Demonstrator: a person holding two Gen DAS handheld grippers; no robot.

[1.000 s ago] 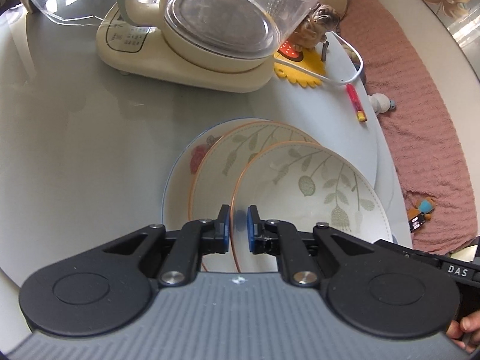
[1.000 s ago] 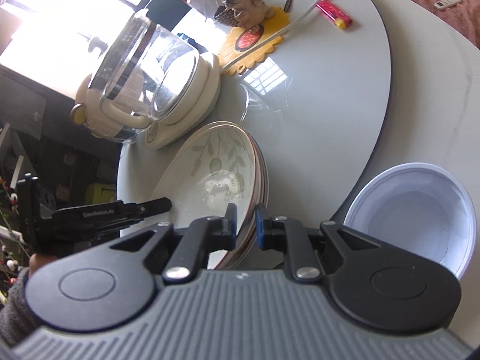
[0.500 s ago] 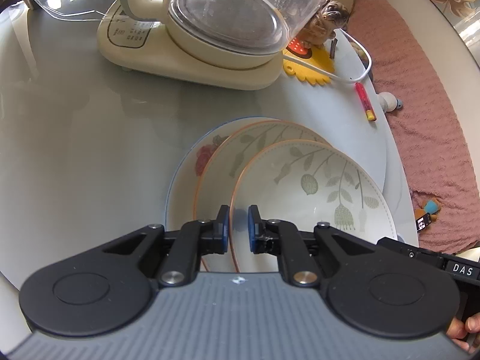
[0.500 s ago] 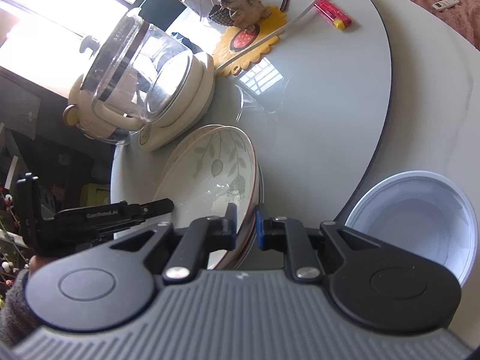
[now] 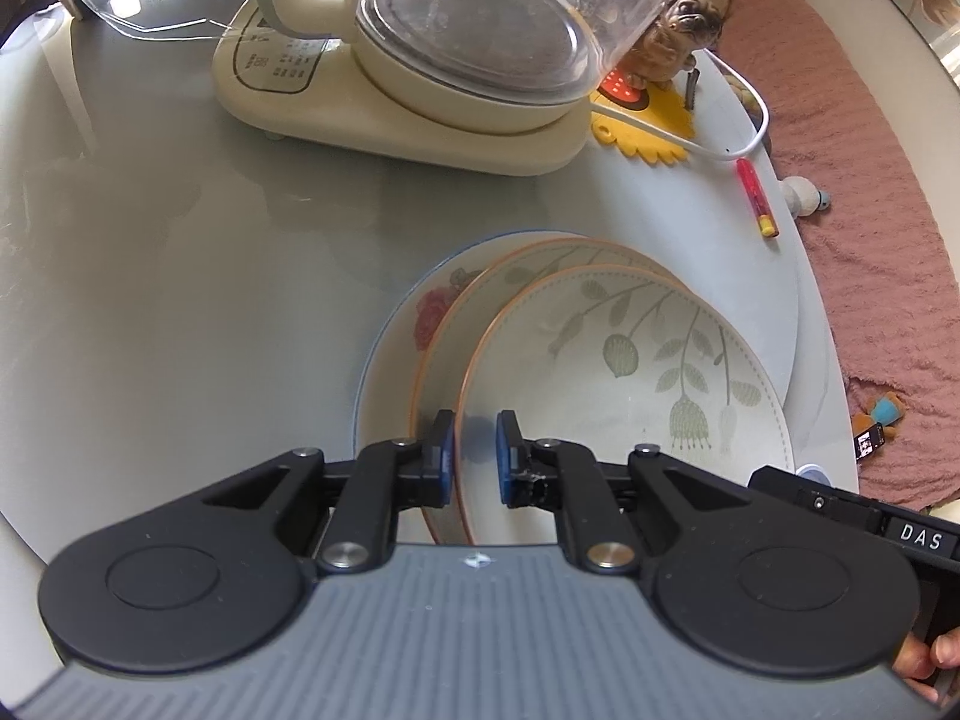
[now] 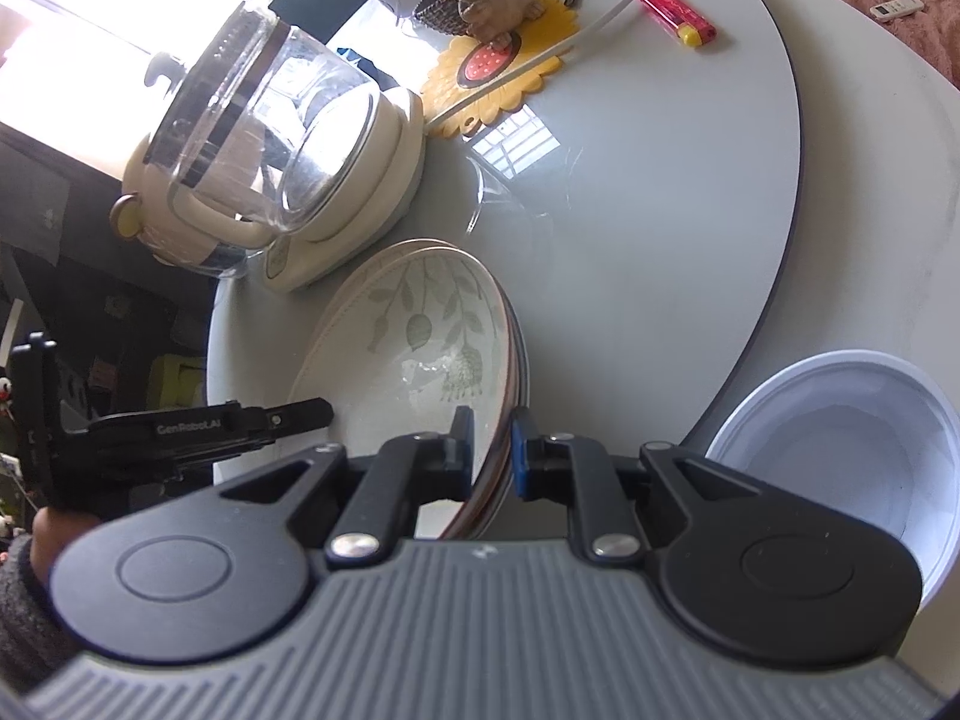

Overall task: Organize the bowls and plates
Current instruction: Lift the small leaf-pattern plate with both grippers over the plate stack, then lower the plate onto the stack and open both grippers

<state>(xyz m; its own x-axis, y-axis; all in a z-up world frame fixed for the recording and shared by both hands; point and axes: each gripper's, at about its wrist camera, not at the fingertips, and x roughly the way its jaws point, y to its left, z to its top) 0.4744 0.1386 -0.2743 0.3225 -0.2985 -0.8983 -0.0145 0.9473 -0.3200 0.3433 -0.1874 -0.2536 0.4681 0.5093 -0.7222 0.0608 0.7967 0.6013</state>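
Holding the top leaf-pattern plate point(image 5: 624, 384) by opposite rims, both claws are nearly closed on its edge: the left claw point(image 5: 474, 459) and the right claw point(image 6: 491, 450). This plate lies on a stack of plates point(image 5: 420, 324) on the grey surface point(image 5: 180, 240). I think it should stay level and both sides should move together. The white bowl point(image 6: 840, 438) waits near, the glass kettle point(image 6: 270, 138) stands just behind the stack and could be knocked.

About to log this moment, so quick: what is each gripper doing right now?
Left gripper: closed on the rim of the top leaf-pattern plate.
Right gripper: closed on the same plate's opposite rim.
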